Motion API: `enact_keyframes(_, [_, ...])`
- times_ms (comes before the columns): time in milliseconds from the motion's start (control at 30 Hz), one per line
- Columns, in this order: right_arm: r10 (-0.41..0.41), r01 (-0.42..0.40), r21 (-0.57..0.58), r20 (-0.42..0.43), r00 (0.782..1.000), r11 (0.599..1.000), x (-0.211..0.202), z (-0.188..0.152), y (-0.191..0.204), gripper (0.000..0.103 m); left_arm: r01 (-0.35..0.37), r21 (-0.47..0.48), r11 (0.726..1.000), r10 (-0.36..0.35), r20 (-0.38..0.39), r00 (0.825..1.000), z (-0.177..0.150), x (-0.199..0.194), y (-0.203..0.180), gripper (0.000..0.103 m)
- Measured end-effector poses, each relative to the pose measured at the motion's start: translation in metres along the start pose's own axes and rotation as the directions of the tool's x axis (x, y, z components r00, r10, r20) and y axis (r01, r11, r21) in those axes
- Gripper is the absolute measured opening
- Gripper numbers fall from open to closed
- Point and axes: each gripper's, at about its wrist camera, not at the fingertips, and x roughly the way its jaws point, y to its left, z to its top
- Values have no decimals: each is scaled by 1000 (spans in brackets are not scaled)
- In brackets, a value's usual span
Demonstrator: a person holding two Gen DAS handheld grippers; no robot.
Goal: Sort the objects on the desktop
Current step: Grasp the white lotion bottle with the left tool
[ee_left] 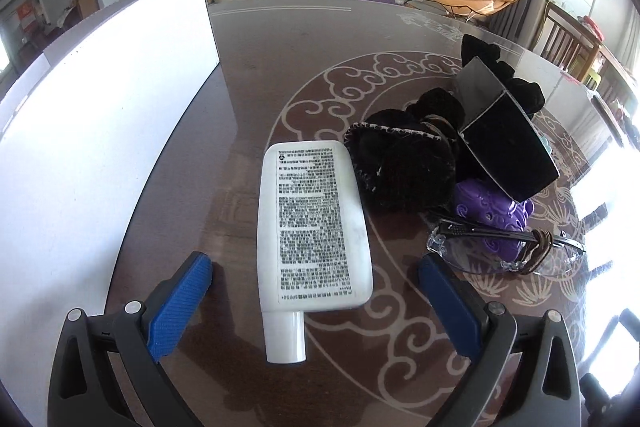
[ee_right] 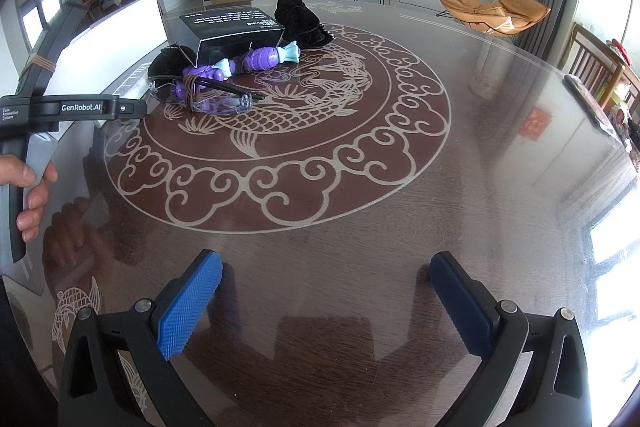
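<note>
left claw (ee_left: 314, 291) apart, straddling tube (ee_left: 314, 223), cap nearest me, lined up for a grab | right claw (ee_right: 326, 301) apart over bare bench (ee_right: 500, 187), kept clear | glasses (ee_left: 504, 251), toy (ee_left: 494, 215) right of tube

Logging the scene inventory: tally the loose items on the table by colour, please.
White: 1, tube
Black: 3, box, fuzzy item, second fuzzy item
Purple: 1, toy
Clear: 1, glasses
Total: 6. The fuzzy count is uncertain, since the box hides part of the heap.
</note>
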Motion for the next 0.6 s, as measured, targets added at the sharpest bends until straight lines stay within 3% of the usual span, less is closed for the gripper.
enact_keyframes(167, [0,0,0,0,1000,1000,0,0,0,103,-18,-17,1000,18,-9,1000,16,10,3,102])
enact_keyframes(233, [0,0,0,0,1000,1000,0,0,0,103,-19,-27,999,21,42,999,15,0,6,58])
enact_keyframes(267, [0,0,0,0,1000,1000,0,0,0,103,-23,-25,999,24,52,998,13,-3,6,51])
enact_keyframes(367, [0,0,0,0,1000,1000,0,0,0,103,-21,-22,1000,22,66,998,-1,-11,11,51])
enact_keyframes(600, [0,0,0,0,1000,1000,0,0,0,103,-6,-17,1000,8,75,997,-73,-54,18,51])
